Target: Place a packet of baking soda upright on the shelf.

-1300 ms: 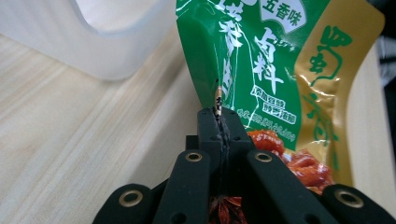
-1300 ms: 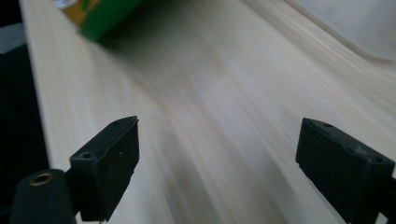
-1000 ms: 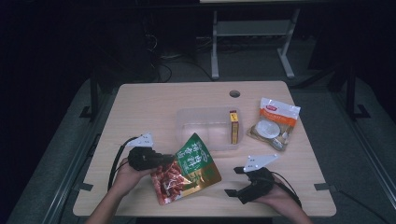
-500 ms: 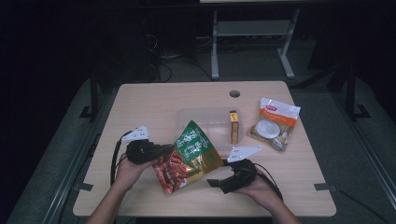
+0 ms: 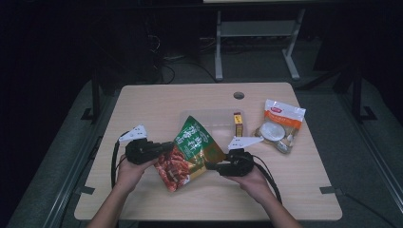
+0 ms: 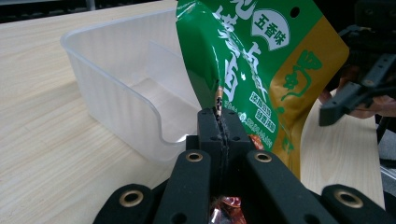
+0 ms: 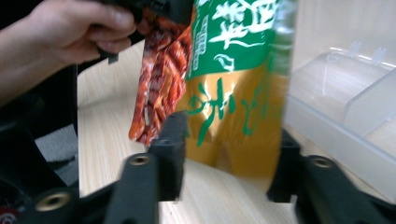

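Holding a snack bag [image 5: 191, 152] up off the counter [image 5: 142, 104], the left gripper [image 6: 219, 122] has its jaws pressed tight together on the bag's edge. The bag is green, yellow and red, and it hangs tilted between the two hands, just in front of a clear plastic box [image 6: 126, 88].

The right gripper [image 7: 229, 154] has come up to the other side of the bag. Its jaws have just been closing, and the bag's yellow bottom corner sits in the gap between them, but the pads do not press on it yet (there is still room on both sides).

So the step in hand looks like taking hold of the bag with both grippers. Next, the right gripper needs to squeeze shut on that yellow corner. It should pinch only the thin edge, not the food inside. The left gripper must keep its hold so the bag does not swing away.

Off to the side lie a white bag [image 5: 281, 129] and a small yellow pack [image 5: 238, 124].
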The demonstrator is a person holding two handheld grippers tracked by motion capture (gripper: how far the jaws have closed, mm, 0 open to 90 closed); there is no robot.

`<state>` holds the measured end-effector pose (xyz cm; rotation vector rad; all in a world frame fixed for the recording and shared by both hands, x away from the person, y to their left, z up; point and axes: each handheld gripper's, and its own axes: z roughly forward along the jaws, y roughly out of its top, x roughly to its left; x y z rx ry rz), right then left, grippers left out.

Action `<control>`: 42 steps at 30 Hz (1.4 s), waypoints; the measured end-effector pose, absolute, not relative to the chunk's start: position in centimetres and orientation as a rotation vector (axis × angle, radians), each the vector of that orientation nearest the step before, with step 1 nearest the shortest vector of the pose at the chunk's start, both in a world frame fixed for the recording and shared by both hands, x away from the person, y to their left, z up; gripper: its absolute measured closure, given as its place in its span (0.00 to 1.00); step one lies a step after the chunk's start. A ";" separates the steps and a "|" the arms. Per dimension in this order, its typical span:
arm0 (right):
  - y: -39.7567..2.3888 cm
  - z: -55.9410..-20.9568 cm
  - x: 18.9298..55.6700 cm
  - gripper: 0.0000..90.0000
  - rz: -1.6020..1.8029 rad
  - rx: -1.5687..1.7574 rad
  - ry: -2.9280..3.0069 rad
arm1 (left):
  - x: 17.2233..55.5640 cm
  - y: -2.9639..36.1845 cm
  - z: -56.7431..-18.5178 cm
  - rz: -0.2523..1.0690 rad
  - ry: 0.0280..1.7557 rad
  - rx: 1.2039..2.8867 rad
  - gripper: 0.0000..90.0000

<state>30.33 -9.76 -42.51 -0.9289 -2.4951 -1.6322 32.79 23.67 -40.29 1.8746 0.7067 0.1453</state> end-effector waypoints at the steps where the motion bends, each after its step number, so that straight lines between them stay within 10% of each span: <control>1: -9.8 -42.5 30.4 0.73 -1.637 -0.941 -2.484 | 32.8 23.7 -40.3 0.144 0.707 1.873 1.00; 9: -10.6 -42.0 30.5 0.99 -1.696 -0.960 -2.451 | 32.6 23.4 -40.2 0.120 0.681 1.851 1.00; 31: -11.2 -36.1 30.5 1.00 -1.727 -0.674 -2.615 | 31.8 24.2 -40.3 0.185 0.633 1.922 0.91; 42: -13.0 -33.4 30.4 1.00 -1.817 -0.631 -2.616 | 31.9 25.4 -41.0 0.184 0.676 1.979 0.60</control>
